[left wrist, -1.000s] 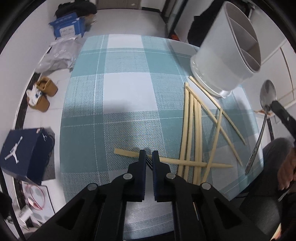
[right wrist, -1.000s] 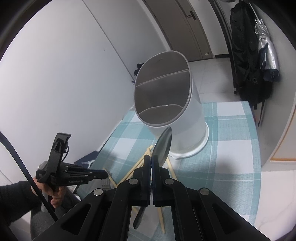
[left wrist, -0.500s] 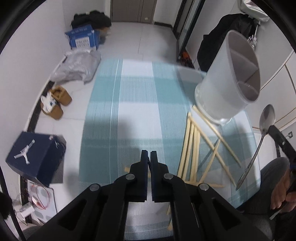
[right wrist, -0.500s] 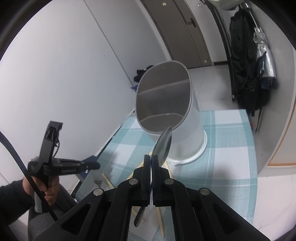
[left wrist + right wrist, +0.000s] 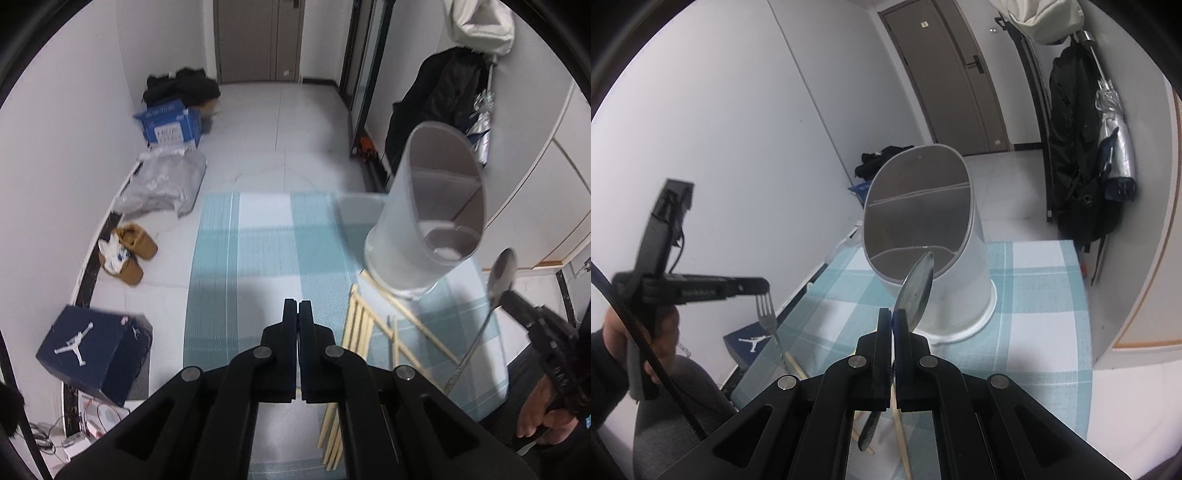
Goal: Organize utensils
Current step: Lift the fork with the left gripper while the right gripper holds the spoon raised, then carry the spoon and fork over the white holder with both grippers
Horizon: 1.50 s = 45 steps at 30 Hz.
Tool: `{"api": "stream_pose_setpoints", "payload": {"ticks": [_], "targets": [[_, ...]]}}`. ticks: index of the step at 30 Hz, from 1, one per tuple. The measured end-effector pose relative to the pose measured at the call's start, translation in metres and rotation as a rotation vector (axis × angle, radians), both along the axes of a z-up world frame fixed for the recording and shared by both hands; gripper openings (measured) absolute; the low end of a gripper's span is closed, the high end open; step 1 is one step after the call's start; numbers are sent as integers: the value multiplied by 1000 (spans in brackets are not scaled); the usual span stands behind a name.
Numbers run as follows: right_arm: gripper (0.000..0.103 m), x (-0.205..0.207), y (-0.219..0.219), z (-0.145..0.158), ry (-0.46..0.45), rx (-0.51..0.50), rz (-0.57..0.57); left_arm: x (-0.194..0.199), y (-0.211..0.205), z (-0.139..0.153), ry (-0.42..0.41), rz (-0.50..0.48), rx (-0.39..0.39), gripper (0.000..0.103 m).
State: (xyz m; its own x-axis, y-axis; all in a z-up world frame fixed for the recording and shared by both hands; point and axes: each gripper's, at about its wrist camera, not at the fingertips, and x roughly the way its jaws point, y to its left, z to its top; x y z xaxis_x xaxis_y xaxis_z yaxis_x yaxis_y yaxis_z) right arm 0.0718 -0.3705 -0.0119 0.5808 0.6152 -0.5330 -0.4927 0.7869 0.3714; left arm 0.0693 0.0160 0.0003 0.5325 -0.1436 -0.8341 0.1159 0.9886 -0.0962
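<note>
Even, diffuse indoor light; shadows soft. Both fisheye views bend straight lines and vignette black at the corners. Left view shows motion blur on the counter (image 5: 258, 236).

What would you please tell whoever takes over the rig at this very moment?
Left hand-held gripper: shut on a fork, held in the air with its handle hanging down.
Right hand-held gripper: shut on a spoon, bowl up, in front of the white utensil holder.
Chopsticks lie scattered on the checked tablecloth beside the holder.
Done: nothing visible in the holder's compartments.
Left: drop in fork and spoon, then gather the chopsticks.
</note>
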Motion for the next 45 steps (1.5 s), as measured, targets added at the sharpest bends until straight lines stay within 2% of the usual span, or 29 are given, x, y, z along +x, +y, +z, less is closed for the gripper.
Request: {"api": "stream_pose_setpoints", "payload": {"ticks": [5,14,20,27,34,42,45], "targets": [[1,-4,2,4,-44,-17,-11,-11,-16,24,-102,-39,29,0],[0,-20,2,29,-189,-43,-45,-16,-32,52,-158,-118,18,0],[0,-21,-6,55,-259,-39,-69,-10,-37,91,-219,-151,-17,0],[0,6,-8,100,-366,-46,-87,7,-49,133,-306,-180,-36,0],[0,44,-3,128,-442,-48,-100,40,-56,147,-329,-184,-34,0],[0,87,5,134,-475,-27,-130,72,-56,154,-342,-173,-63,0],[0,100,9,130,-478,-26,-154,82,-58,150,-340,-175,-52,0]]}}
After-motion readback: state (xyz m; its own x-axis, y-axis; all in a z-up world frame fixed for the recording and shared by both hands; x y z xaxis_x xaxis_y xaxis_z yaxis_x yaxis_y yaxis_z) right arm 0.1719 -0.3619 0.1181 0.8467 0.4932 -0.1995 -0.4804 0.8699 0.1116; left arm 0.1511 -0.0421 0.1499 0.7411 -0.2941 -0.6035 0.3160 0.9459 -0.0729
